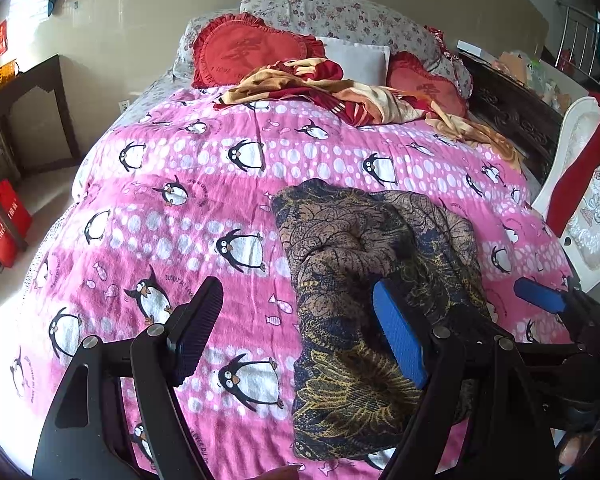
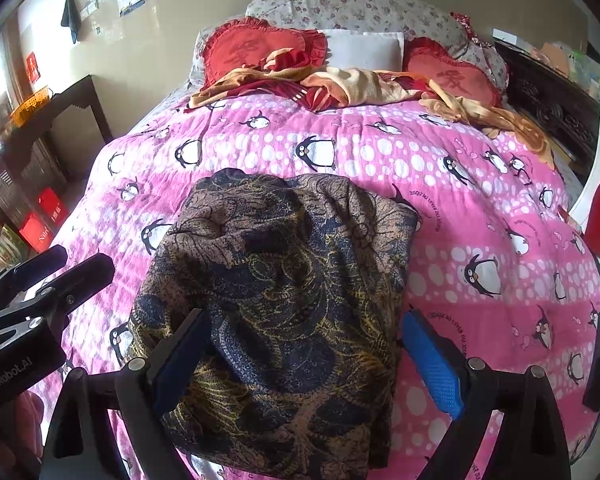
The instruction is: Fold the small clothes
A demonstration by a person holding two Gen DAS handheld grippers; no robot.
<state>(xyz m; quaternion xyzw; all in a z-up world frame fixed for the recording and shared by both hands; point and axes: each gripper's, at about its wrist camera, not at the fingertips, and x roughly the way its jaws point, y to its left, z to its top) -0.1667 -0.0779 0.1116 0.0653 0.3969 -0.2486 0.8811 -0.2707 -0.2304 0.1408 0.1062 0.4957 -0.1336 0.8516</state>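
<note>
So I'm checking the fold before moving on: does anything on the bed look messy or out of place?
The dark patterned garment lies in a lumpy, uneven bundle on the pink penguin blanket, its edges not squared. Farther back, a red and tan blanket is crumpled across the pillows. Nothing looks spilled or damaged.

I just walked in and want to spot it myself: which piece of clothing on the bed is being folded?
Find the pink penguin-print blanket covering the bed. On its near half lies a folded garment, dark navy and brown with gold leaf-like patterning. Unlike the red-and-tan blanket crumpled by the pillows, it lies close to the grippers.
</note>
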